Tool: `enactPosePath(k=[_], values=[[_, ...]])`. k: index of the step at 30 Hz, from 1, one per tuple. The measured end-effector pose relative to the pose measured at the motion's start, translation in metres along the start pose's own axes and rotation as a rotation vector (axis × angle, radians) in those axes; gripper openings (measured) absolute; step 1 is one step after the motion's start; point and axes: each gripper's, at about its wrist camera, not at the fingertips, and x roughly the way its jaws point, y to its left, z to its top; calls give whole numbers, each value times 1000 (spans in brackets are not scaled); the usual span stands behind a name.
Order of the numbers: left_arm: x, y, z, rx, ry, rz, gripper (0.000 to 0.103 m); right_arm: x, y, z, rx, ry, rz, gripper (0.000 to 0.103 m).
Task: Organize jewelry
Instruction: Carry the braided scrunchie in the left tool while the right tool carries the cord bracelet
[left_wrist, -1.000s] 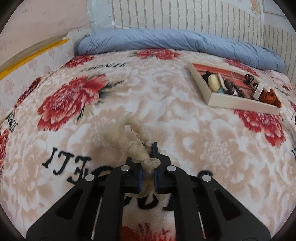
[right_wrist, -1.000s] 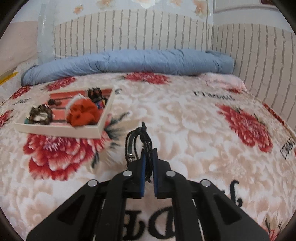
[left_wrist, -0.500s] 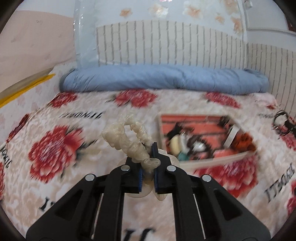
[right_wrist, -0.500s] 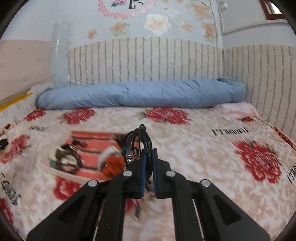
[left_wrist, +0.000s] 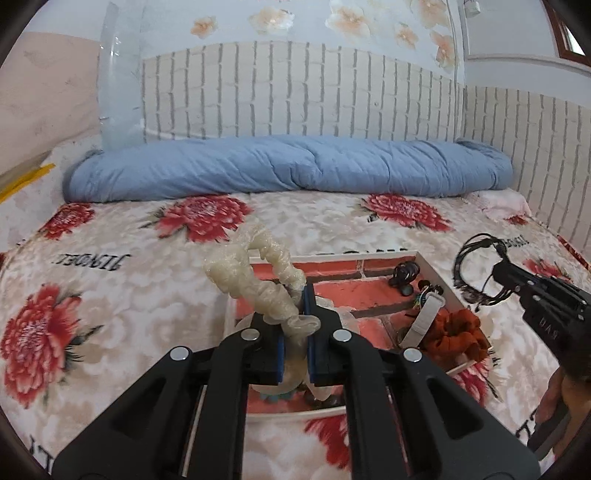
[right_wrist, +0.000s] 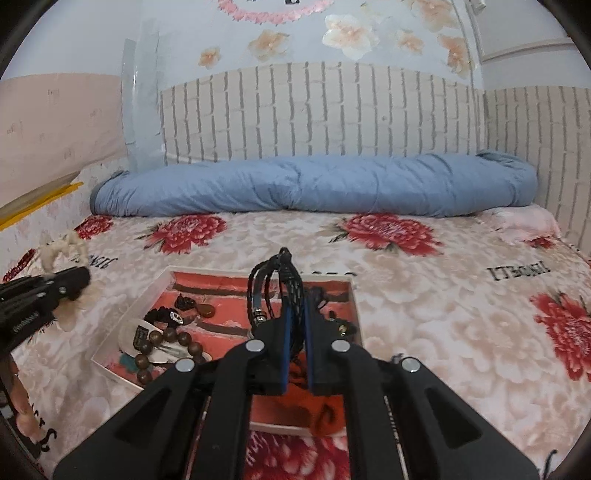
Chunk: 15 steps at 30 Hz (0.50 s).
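My left gripper (left_wrist: 296, 325) is shut on a cream, frilly scrunchie (left_wrist: 258, 280) and hangs over the near left part of the white-rimmed tray (left_wrist: 439, 275) with its brick-print floor. My right gripper (right_wrist: 295, 325) is shut on a black braided cord bracelet (right_wrist: 275, 291) above the tray (right_wrist: 146, 299). In the left wrist view the right gripper (left_wrist: 508, 275) carries the bracelet (left_wrist: 476, 271) at the tray's right side. The right wrist view shows the left gripper (right_wrist: 79, 277) with the scrunchie (right_wrist: 61, 251) at the far left. The tray holds a wooden bead bracelet (right_wrist: 166, 349), dark pendants and an orange scrunchie (left_wrist: 456, 334).
The tray lies on a bed with a cream blanket (left_wrist: 129, 295) printed with red flowers. A rolled blue quilt (left_wrist: 288, 168) runs along the brick-pattern wall behind. A person's fingers (right_wrist: 22, 398) show at the left edge of the right wrist view.
Both grippers have travelled toward the tray and risen, each still carrying its item. The tray went from off to the side to directly under and ahead of both.
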Motion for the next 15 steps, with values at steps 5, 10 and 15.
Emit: enactPosePath(k=[5,10,15], values=[[40,-2,-17,9,52,-13,7,34,2,-16,-11,60,1,7],[70,6,-26,-14,103,-29,7,55,4,-22,-10,81,-4,7],[85,9,-35,-33,129,-23,7,70,2,-30,-6,123,-5,7]])
